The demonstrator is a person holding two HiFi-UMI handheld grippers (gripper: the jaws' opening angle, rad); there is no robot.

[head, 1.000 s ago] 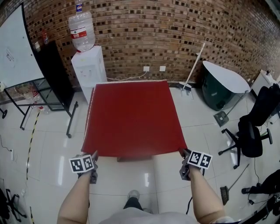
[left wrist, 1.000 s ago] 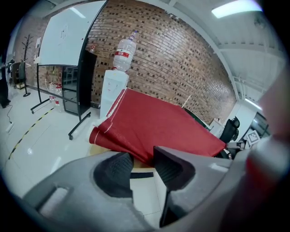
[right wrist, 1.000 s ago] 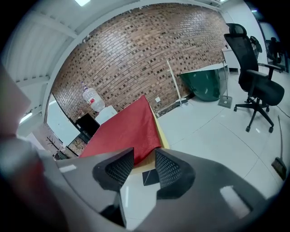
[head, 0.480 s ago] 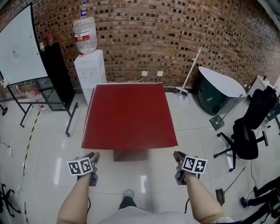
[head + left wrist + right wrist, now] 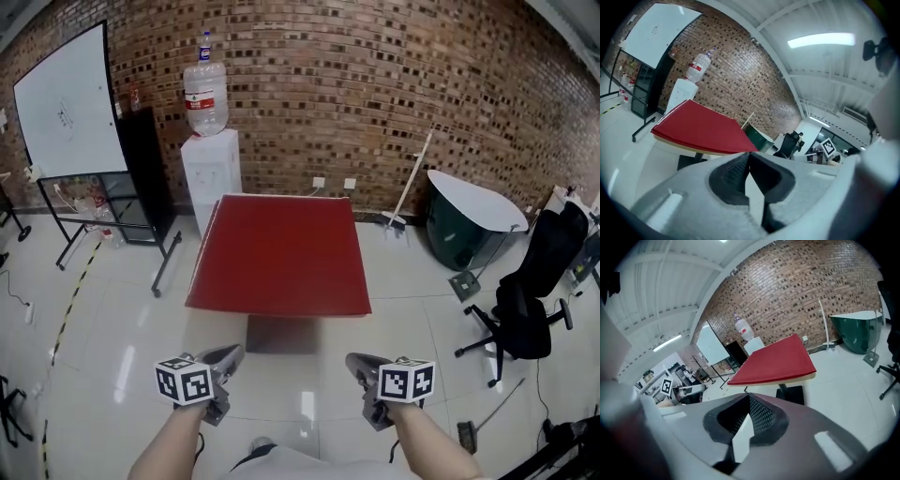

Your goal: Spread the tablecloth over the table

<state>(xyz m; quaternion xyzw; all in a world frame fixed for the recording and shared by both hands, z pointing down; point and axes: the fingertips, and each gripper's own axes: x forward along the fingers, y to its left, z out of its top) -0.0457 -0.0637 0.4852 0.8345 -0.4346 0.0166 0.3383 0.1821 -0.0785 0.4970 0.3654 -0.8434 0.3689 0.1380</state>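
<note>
Hovering short of the table point(image 5: 792, 378), left gripper point(image 5: 234, 352) and right gripper point(image 5: 354, 362) are empty, jaws having just been closing together; cloth point(image 5: 281, 253) is lying flat over it, so I'm judging even overhang worth checking

A square table point(image 5: 281, 334) stands on a single dark foot on the glossy white tiled floor point(image 5: 122, 328). A red tablecloth point(image 5: 278, 253) lies flat and smooth over its whole top, reaching all four edges and corners. Along the near edge the cloth drops only a short way. From lower down, the pale rim point(image 5: 787, 379) of the tabletop shows just beneath it.
</note>
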